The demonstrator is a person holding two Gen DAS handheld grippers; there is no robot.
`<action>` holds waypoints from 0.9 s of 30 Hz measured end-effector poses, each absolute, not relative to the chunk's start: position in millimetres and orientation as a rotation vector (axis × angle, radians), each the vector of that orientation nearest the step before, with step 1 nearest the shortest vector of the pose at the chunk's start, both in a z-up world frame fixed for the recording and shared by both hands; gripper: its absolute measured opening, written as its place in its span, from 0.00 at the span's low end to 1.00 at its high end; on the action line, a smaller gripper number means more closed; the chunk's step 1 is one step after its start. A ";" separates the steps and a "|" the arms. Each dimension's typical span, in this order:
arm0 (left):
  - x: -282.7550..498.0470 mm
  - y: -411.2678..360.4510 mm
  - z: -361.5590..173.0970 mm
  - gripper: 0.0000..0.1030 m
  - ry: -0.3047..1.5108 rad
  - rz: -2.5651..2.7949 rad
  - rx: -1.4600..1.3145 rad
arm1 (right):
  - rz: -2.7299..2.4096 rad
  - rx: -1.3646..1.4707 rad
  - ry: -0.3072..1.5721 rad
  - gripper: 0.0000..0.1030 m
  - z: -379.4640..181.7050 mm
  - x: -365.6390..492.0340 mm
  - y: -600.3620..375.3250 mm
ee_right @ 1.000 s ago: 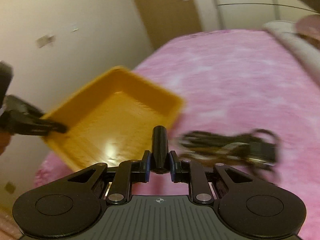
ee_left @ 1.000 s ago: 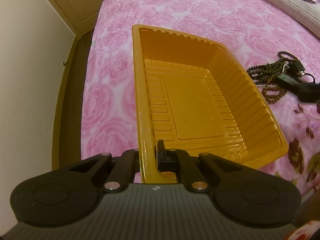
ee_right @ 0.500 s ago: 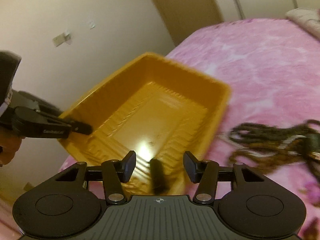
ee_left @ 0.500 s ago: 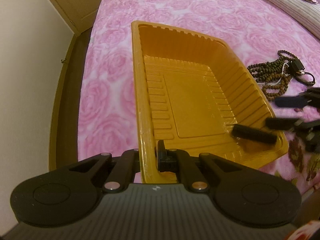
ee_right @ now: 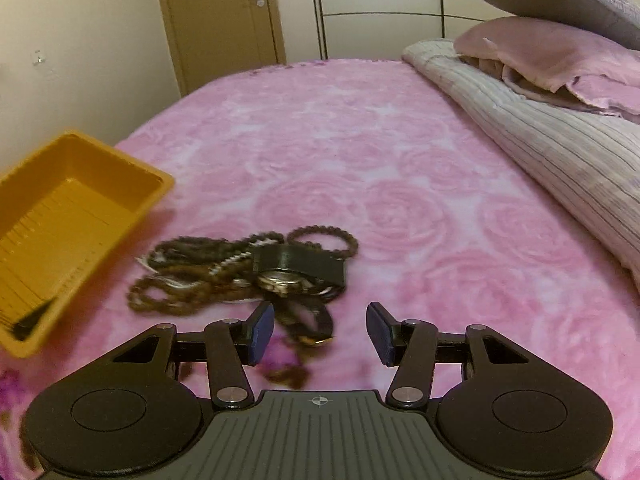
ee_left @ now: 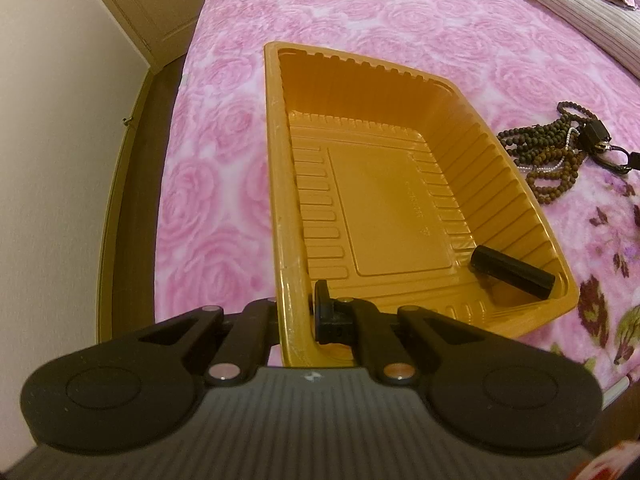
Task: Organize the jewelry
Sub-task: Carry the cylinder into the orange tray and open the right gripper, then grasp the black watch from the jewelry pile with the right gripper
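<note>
We work on a pink bed [ee_right: 400,152] near a door [ee_right: 218,20]. Our left tongs [ee_left: 298,314] pinch the tray [ee_left: 276,160]; our right tongs [ee_right: 320,332], just opened and empty, hover near the beads [ee_right: 192,276].

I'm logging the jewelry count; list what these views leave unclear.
- Left wrist view: the bead pile runs off the right edge.
- Right wrist view: motion blur smears the beads around the watch; strands can't be counted.
- Right wrist view: the orange tray is cut off at left, its contents mostly unseen.
</note>
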State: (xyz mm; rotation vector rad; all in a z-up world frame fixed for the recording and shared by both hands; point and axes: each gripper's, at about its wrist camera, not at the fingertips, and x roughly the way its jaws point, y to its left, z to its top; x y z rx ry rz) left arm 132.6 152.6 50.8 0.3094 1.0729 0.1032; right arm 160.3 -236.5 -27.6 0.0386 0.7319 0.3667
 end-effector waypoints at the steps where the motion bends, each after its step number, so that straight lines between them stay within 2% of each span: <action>1: 132.6 152.4 50.8 0.03 1.073 0.104 0.309 | 0.367 0.032 0.735 0.51 -30.5 164.0 -236.4; 6: 132.6 152.3 50.8 0.03 1.073 0.103 0.310 | 0.398 -0.030 0.765 0.50 -40.2 173.4 -226.0; 8: 132.7 152.4 50.8 0.03 1.073 0.103 0.310 | 0.407 -0.043 0.781 0.44 -45.5 176.8 -221.8; 10: 132.6 151.7 51.0 0.03 1.073 0.103 0.310 | 0.402 -0.056 0.792 0.33 -49.2 179.2 -219.5; 14: 132.5 151.7 51.1 0.03 1.074 0.103 0.310 | 0.400 -0.045 0.802 0.23 -49.5 178.5 -218.7; 15: 132.5 151.6 51.1 0.03 1.073 0.103 0.311 | 0.393 -0.042 0.802 0.15 -47.5 177.3 -218.7; 16: 132.5 151.6 51.1 0.03 1.073 0.103 0.311 | 0.388 -0.041 0.802 0.12 -45.6 175.7 -219.4; 27: 131.6 150.4 51.5 0.03 1.072 0.104 0.310 | 0.399 0.091 0.836 0.12 -20.7 154.5 -232.5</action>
